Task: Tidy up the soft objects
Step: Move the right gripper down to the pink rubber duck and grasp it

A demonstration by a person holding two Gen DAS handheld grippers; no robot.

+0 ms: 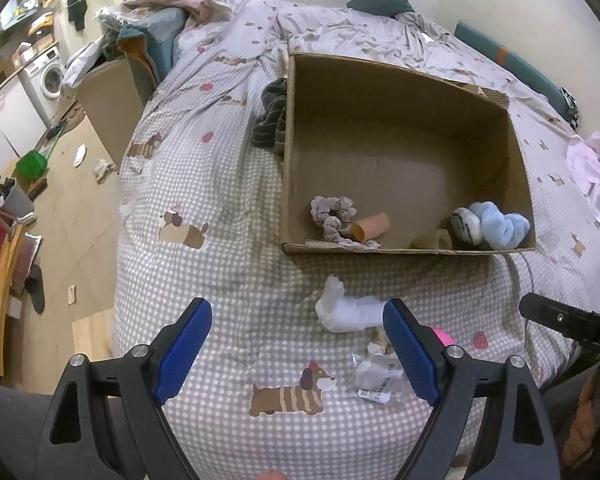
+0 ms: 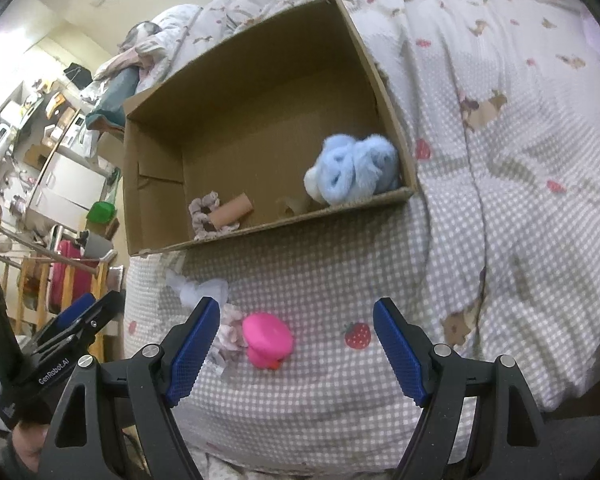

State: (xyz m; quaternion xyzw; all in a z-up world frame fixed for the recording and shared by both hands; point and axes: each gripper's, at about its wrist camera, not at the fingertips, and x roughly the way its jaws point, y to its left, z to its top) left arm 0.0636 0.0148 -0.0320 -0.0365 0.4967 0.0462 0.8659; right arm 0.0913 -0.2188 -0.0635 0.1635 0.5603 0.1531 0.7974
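Observation:
A cardboard box (image 1: 288, 152) (image 2: 268, 224) lies open on the bed. Inside are a fluffy blue item (image 1: 500, 226) (image 2: 352, 170), a grey scrunchie (image 1: 332, 216) (image 2: 202, 212), an orange tube (image 1: 370, 227) (image 2: 232, 210) and a round white-green item (image 1: 466, 224). A white sock (image 1: 348, 310) (image 2: 198, 290) lies on the bedspread in front of the box. A pink rubber duck (image 2: 266, 340) (image 1: 442, 336) lies near it. My left gripper (image 1: 298, 350) is open and empty, just short of the sock. My right gripper (image 2: 296, 352) is open, the duck between its fingers, untouched.
A clear plastic wrapper with a barcode (image 1: 376, 378) and a pale scrunchie (image 2: 232, 332) lie by the duck. A dark striped cloth (image 1: 270, 116) sits left of the box. Pink fabric (image 1: 594, 168) lies at right. The bed's left edge drops to a cluttered floor (image 1: 68, 200).

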